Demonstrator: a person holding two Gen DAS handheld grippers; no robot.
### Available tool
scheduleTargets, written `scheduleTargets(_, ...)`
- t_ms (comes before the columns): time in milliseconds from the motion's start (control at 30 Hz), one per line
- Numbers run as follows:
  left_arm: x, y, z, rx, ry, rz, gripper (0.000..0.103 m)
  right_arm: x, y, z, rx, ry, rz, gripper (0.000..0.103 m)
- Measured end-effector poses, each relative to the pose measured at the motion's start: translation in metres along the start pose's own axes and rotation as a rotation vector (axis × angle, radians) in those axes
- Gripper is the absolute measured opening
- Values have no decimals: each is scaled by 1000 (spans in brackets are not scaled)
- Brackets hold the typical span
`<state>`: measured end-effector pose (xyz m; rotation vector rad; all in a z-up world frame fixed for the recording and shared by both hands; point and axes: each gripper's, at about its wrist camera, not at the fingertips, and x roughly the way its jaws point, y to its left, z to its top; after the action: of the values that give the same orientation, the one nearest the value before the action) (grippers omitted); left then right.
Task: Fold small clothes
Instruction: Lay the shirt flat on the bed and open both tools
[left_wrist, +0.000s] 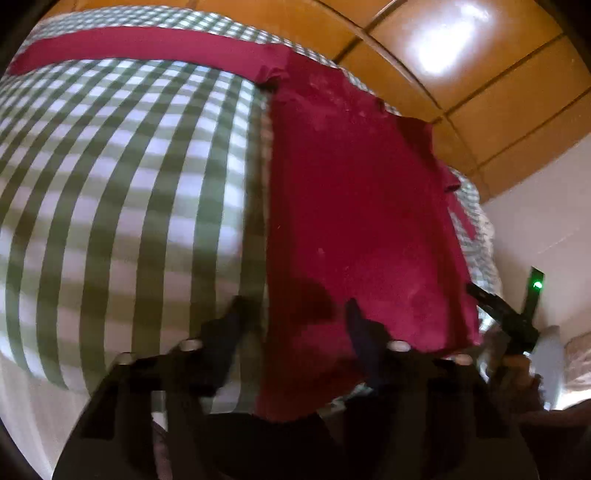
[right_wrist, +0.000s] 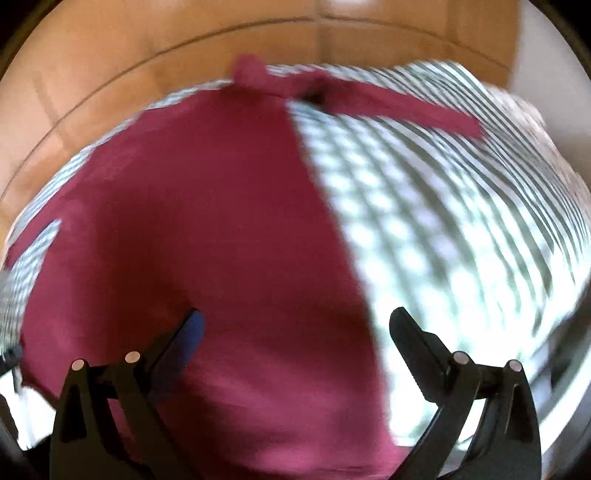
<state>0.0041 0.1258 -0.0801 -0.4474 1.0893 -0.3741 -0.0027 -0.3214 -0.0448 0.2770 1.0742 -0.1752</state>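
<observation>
A dark red garment (left_wrist: 351, 206) lies flat on a green-and-white checked cloth (left_wrist: 122, 177), with one long sleeve (left_wrist: 147, 48) stretched out to the left along the far side. My left gripper (left_wrist: 295, 314) is open, its fingers straddling the garment's left near edge. In the right wrist view the garment (right_wrist: 207, 229) fills the left and middle, its sleeve (right_wrist: 388, 103) running to the right at the far side over the checked cloth (right_wrist: 461, 221). My right gripper (right_wrist: 295, 325) is open wide above the garment's near right edge, holding nothing.
Orange-brown floor tiles (left_wrist: 480, 74) lie beyond the cloth, as the right wrist view (right_wrist: 110, 74) also shows. The right gripper's black body with a green light (left_wrist: 517, 310) shows at the right of the left wrist view, before a pale wall (left_wrist: 546, 221).
</observation>
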Motion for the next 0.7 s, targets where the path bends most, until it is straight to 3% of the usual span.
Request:
scheduleTargets(33, 1, 0, -2, -9, 14, -12, 7, 2, -7, -5, 2, 31, 25, 85)
scheduleTargets(133, -6, -4, -6, -5, 16, -7, 7, -7, -7, -12, -10, 54, 137, 45)
scheduleTargets(167, -9, -4, -9, 7, 19, -2, 7, -10, -7, -13, -5, 63, 172, 26)
scheduleTargets(200, -15, -4, -16, 16, 20, 4, 7, -11, -7, -14, -10, 68, 186, 13)
scheduleTargets(233, -16, -5, -19, 16, 22, 4, 7, -12, -6, -15, -21, 69, 185, 10)
scheduleTargets(500, -15, 0, -20, 23, 97, 77, 10, -15, -20, -41, -83, 111, 153, 8)
scheduleTargets(533, -21, -2, -14, 35, 85, 90, 14, -15, -21, -41, -73, 111, 157, 8)
scheduleTargets(600, -37, -3, -3, 39, 20, 101, 57, -15, -24, -39, -44, 118, 168, 16)
scheduleTargets(633, -44, -7, 3, 42, -25, 105, 63, -16, -26, -39, -38, 117, 166, 21)
scheduleTargets(667, -49, -12, 10, 57, -65, 105, 66, -17, -28, -39, -27, 113, 157, 38)
scheduleTargets(700, -51, -21, 20, 91, -94, 103, 66, -17, -30, -38, -20, 109, 152, 48)
